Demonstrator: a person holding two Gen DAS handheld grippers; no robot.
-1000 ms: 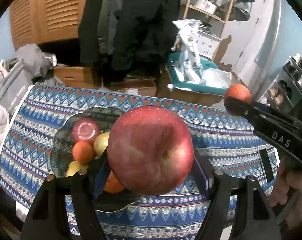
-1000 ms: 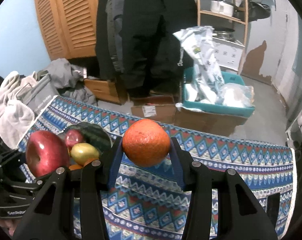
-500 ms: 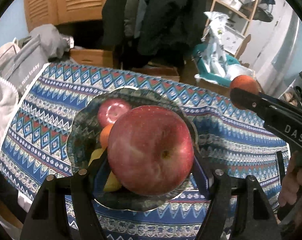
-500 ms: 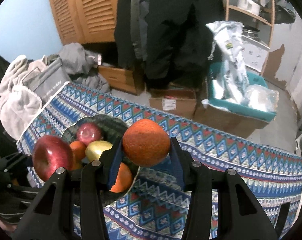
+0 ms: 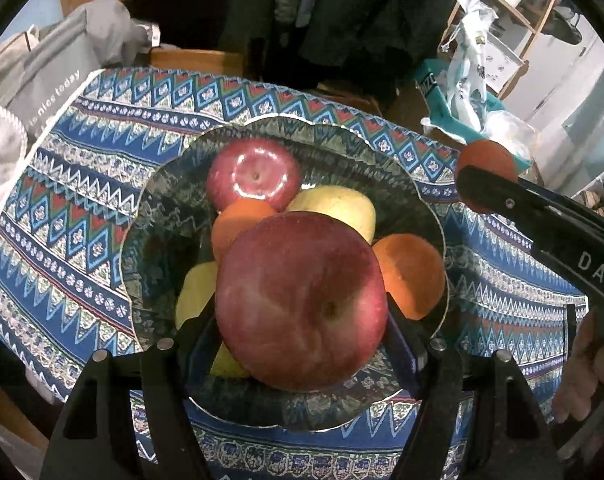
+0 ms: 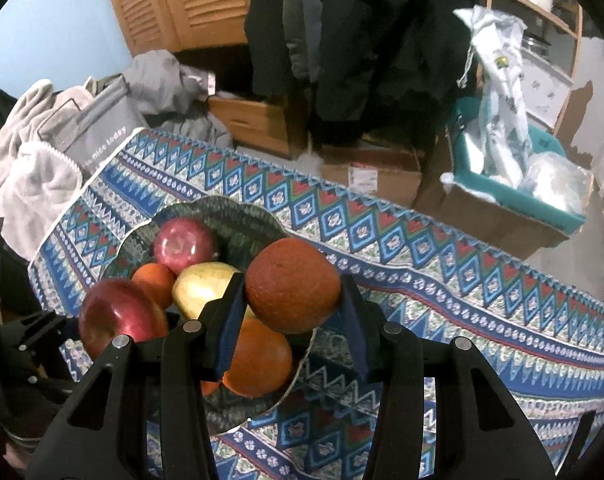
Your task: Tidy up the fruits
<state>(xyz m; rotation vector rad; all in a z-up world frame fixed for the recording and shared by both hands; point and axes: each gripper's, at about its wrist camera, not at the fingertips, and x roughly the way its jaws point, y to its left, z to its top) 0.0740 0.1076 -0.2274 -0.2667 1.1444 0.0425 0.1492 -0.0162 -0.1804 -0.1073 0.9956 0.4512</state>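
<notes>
Left wrist view: left gripper (image 5: 302,332) clamps a large red apple (image 5: 300,300) above the dark scalloped glass bowl (image 5: 158,216). Lower into the near-left gap before releasing. Right gripper (image 6: 292,312) grips a round orange (image 6: 293,285) over the bowl's right rim; release second.

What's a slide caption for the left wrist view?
Left gripper holds a red apple above the fruit bowl; right gripper carries an orange.

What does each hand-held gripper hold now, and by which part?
The left hand-held gripper clamps a big red apple by its two sides; the right hand-held gripper clamps an orange by its sides.
</notes>
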